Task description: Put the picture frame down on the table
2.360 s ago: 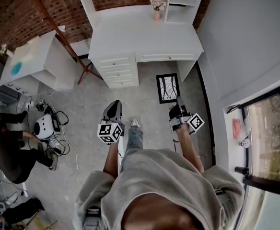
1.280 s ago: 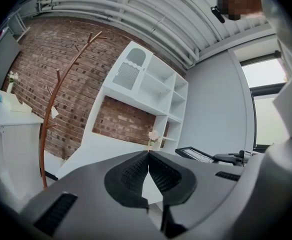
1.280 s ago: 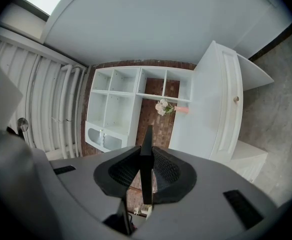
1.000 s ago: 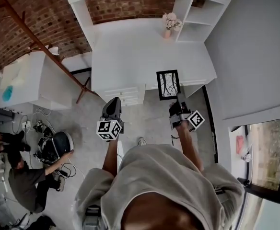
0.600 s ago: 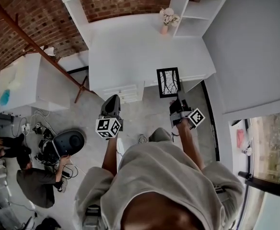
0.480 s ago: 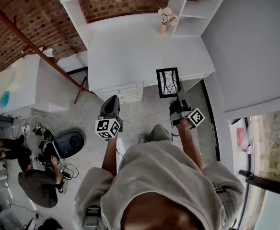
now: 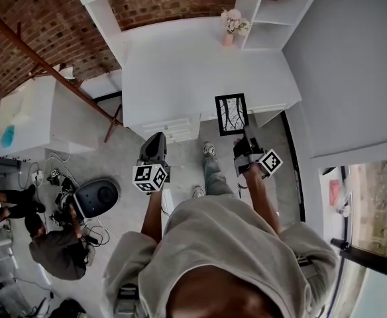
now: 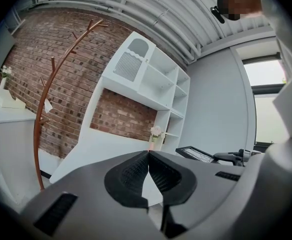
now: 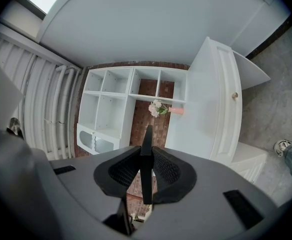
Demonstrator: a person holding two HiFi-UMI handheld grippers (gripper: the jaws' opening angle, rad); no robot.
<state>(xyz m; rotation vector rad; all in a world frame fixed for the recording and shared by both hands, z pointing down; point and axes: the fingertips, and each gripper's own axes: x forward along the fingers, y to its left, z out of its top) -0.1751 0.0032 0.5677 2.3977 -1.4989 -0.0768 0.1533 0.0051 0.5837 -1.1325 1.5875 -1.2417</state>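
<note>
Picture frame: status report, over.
Right gripper shut on frame; left gripper shut, empty. Frame in the air by table front edge, not down. Flower vase at table's back, off the path.

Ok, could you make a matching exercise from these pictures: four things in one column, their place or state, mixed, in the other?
Things:
1. picture frame
2. left gripper
3. vase of flowers
4. desk

Places and states:
A. at the back of the desk, beside the shelves
B. shut, nothing between its jaws
C. clamped in the right gripper
D. white, with drawers in front

Pairs: 1-C, 2-B, 3-A, 4-D
</note>
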